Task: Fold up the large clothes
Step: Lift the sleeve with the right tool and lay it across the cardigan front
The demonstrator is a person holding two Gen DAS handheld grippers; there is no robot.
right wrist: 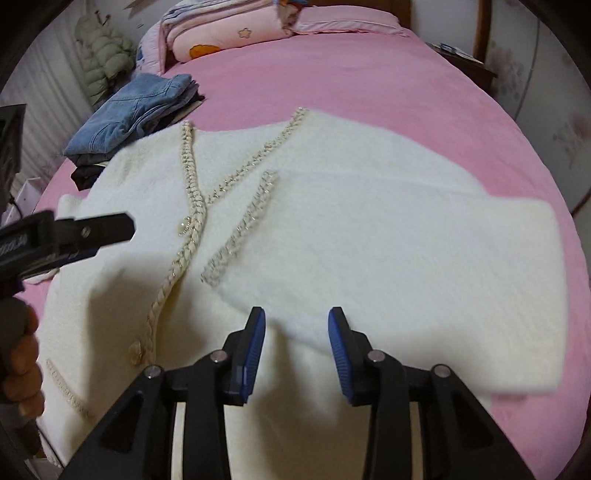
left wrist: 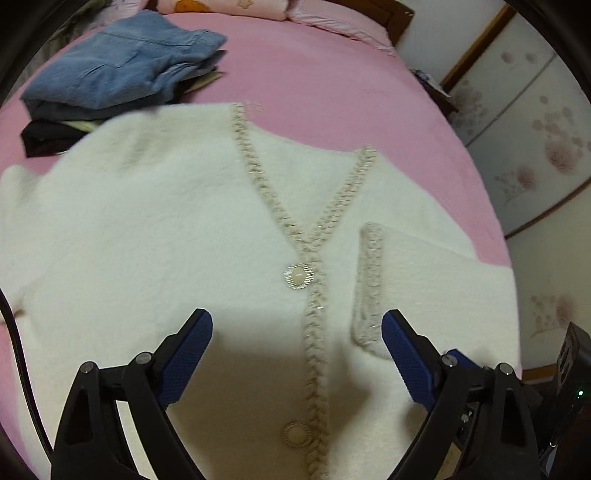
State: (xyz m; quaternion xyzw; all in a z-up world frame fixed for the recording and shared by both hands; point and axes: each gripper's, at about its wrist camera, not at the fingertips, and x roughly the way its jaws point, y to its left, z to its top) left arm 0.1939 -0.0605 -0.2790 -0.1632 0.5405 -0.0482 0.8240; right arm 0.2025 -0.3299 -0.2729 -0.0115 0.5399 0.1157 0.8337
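Note:
A fluffy white cardigan [left wrist: 155, 229] with braided beige trim and round buttons lies face up on the pink bed [left wrist: 314, 74]. One sleeve [right wrist: 406, 258] is folded across its chest, the trimmed cuff near the button line. My left gripper [left wrist: 297, 354] hovers wide open above the lower front, with nothing between its blue pads. My right gripper [right wrist: 297, 343] stands open above the folded sleeve's lower edge, and its pads hold nothing. In the right wrist view the left gripper's black finger [right wrist: 107, 225] enters from the left, with a person's hand [right wrist: 18, 369] below it.
A stack of folded clothes topped by blue denim [left wrist: 118, 70] [right wrist: 133, 114] sits just beyond the cardigan's far shoulder. Pink pillows and a folded quilt [right wrist: 229, 33] lie at the bed's head. A floral-papered wall [left wrist: 535, 129] and a wooden nightstand border the bed's right side.

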